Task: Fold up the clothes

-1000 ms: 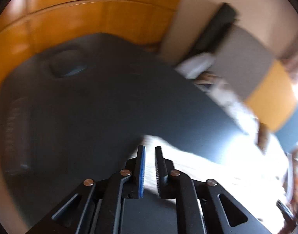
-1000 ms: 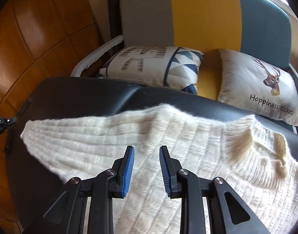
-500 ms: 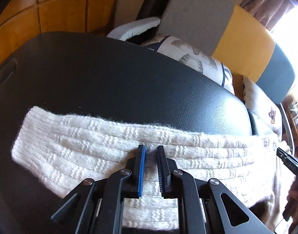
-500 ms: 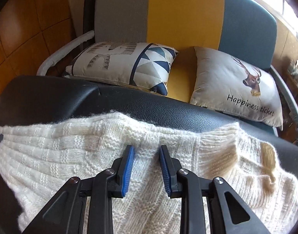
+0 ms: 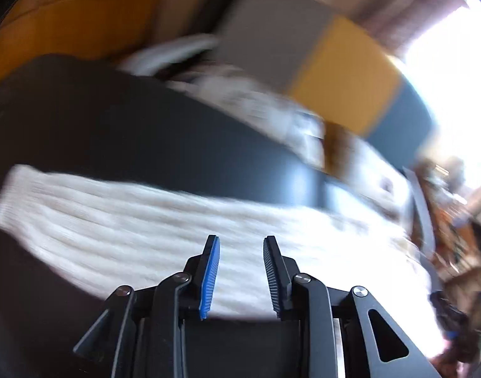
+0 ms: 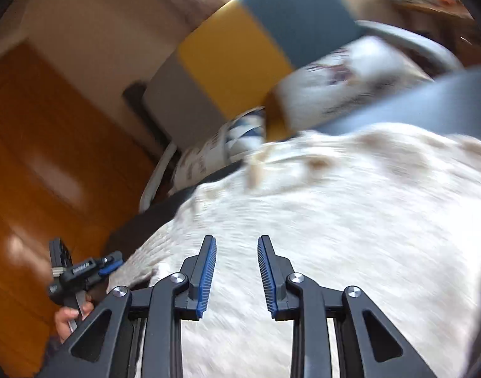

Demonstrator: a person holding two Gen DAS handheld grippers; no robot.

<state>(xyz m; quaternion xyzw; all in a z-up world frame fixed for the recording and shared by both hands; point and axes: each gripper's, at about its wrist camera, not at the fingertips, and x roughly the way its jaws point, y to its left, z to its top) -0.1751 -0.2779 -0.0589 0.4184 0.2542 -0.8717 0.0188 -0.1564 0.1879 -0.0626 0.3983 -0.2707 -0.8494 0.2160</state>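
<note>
Left wrist view, left to right. Orange wood panelling (image 5: 67, 22) at upper left. Below it, black padded counter (image 5: 121, 132) across the left and middle of the frame. Cream knitted sweater (image 5: 121, 233) spread flat on the counter, one sleeve reaching to a ribbed cuff (image 5: 10, 195) at far left, the body running off toward lower right. Left tongs (image 5: 241, 271) at lower centre, jaws opening, blue-edged pads apart above the knit with nothing pinched between them. Sofa back (image 5: 344, 78) in grey, yellow and teal bands at upper right, patterned cushions (image 5: 259, 104) blurred in front of it. Bright window (image 5: 454, 78) at far right. Whole view smeared by motion.

Right wrist view, left to right. Wood panelling (image 6: 51, 157) filling the left side. Left tongs seen again at lower left (image 6: 110, 264), held in a hand (image 6: 69, 315), tip just beside the sweater's edge; contact cannot be told. Right tongs (image 6: 235, 272) at lower centre, jaws standing apart over the knit, pads clear of the fabric, nothing gripped. Sweater (image 6: 350, 220) covering the centre and right of the frame, folds bunched at its upper edge. Striped sofa back (image 6: 234, 60) at upper centre. Two cushions (image 6: 350, 78) between sofa and counter, prints too blurred to read. Strip of black counter (image 6: 429, 100) showing at right, above the sweater.
</note>
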